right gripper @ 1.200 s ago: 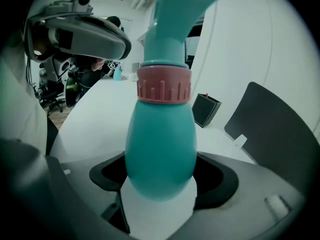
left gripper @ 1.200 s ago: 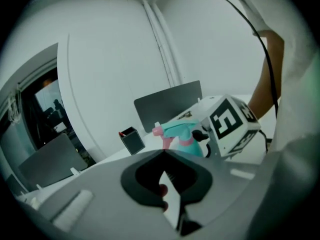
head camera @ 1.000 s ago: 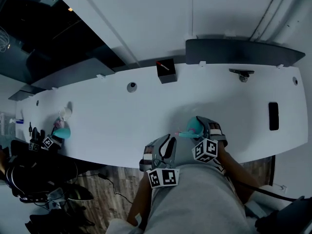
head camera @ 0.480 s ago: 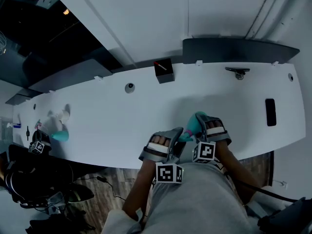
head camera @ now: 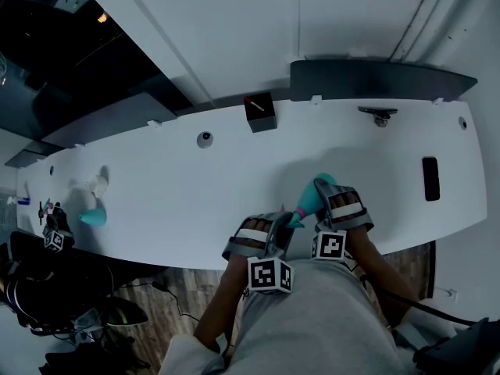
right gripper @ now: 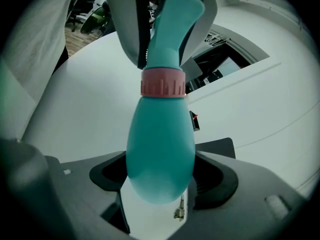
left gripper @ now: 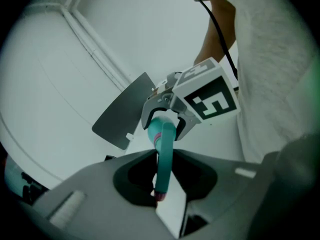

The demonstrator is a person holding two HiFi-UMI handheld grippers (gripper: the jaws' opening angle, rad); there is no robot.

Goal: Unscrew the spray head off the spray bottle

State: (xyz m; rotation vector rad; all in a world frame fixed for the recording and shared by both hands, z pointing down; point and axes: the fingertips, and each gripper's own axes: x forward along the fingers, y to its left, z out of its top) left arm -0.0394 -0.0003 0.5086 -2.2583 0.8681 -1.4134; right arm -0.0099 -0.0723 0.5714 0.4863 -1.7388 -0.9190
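A teal spray bottle (head camera: 314,195) with a pink collar (right gripper: 162,82) is held in the air over the white table's front edge (head camera: 156,252). My right gripper (head camera: 322,198) is shut on its rounded body (right gripper: 160,149). The spray head (left gripper: 164,154) points toward my left gripper (head camera: 280,231) and lies between its jaws. Those jaws are closing. In the left gripper view a strip of table still shows beside the head, so the pads do not press on both sides. In the right gripper view the left gripper's grey fingers (right gripper: 125,29) flank the spray head (right gripper: 175,19).
A small black box (head camera: 259,112) and a dark panel (head camera: 383,80) sit at the table's far edge. A flat black object (head camera: 430,178) lies at the right. At the far left are another teal bottle (head camera: 92,217) and a marker cube (head camera: 53,239). Wood floor lies below.
My left gripper has moved right, up against the right gripper, and its jaws now lie around the spray head. The right gripper and bottle have barely moved.
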